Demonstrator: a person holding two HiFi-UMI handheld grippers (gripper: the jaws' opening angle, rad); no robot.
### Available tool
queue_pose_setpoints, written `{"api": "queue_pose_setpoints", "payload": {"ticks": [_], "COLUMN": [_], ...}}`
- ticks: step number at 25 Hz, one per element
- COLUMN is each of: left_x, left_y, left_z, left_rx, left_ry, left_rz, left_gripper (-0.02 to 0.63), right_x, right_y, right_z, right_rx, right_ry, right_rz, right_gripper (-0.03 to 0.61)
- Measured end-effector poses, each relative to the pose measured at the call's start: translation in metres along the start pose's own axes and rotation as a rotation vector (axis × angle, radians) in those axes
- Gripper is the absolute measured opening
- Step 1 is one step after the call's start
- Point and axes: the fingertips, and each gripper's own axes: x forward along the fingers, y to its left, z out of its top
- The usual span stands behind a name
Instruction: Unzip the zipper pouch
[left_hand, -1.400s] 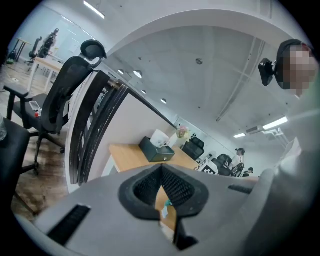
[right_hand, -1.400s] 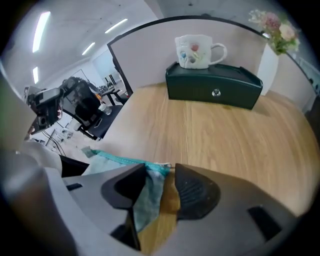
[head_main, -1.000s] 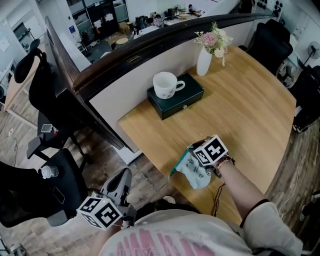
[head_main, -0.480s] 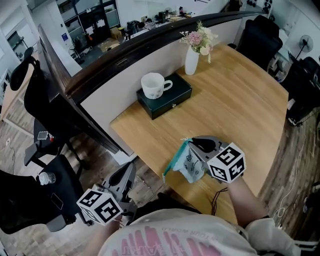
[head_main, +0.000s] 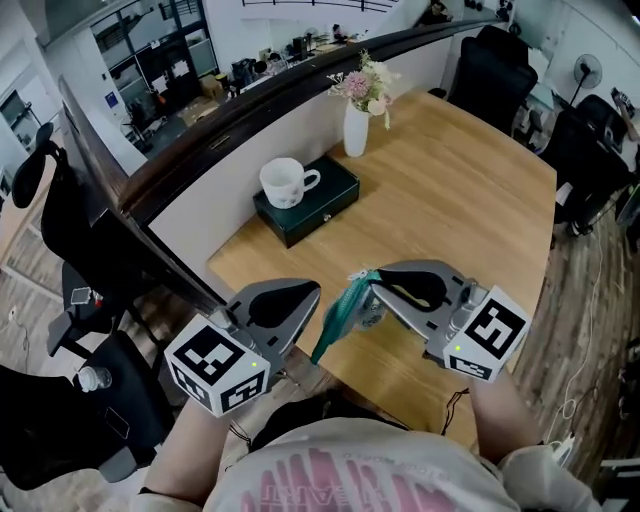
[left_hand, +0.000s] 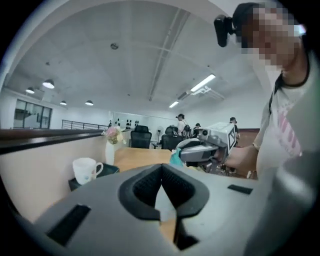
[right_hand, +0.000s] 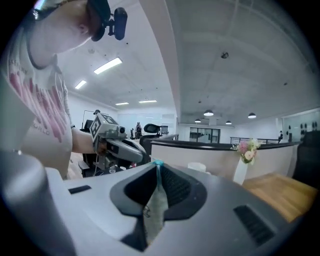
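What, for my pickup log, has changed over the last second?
The right gripper closed on the zipper pouch and lifted it off the table; it hangs from the jaws. The left gripper rose from lap level to beside it, empty. Mug, box and vase stayed put.

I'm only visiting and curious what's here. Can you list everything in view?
table: one, light wood, centre.
box: one, dark green, far side of the table.
mug: one, white, on the box.
vase: one, white, holding pink flowers, beside the box.
chairs: several, black, around the table.
pouch: one, teal and white, at the table's near edge.
left gripper: one, grey, jaws shut and empty, left of the pouch.
right gripper: one, grey, jaws shut on the pouch.
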Motion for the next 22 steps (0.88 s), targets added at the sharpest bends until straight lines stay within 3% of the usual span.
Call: {"api": "queue_pose_setpoints", "payload": {"ticks": [7, 14, 18, 22], "left_x": [0.004, -0.018, -0.027, -0.03], "left_y": [-0.043, -0.065, -0.066, -0.069], "left_z": [0.041, 0.06, 0.056, 0.053], "left_rx": [0.201, 0.387, 0.552, 0.68], "left_ry": [-0.046, -0.026, 0.057, 0.051], "left_rz": [-0.205, -0.387, -0.397, -0.369], "left_gripper": [0.029, 0.04, 0.043, 0.017], "right_x": [-0.017, -0.025, -0.022, -0.012], "right_y": [0.027, 0.044, 0.053, 0.065], "right_z": [0.038, 0.068, 0.074, 0.067], "right_rx": [-0.03, -0.03, -0.049, -0.09], "right_ry": [-0.071, -0.1, -0.063, 0.015], "right_rz": [0.004, -0.106, -0.153, -0.147], "right_gripper": [0.031, 0.031, 0.031, 0.031]}}
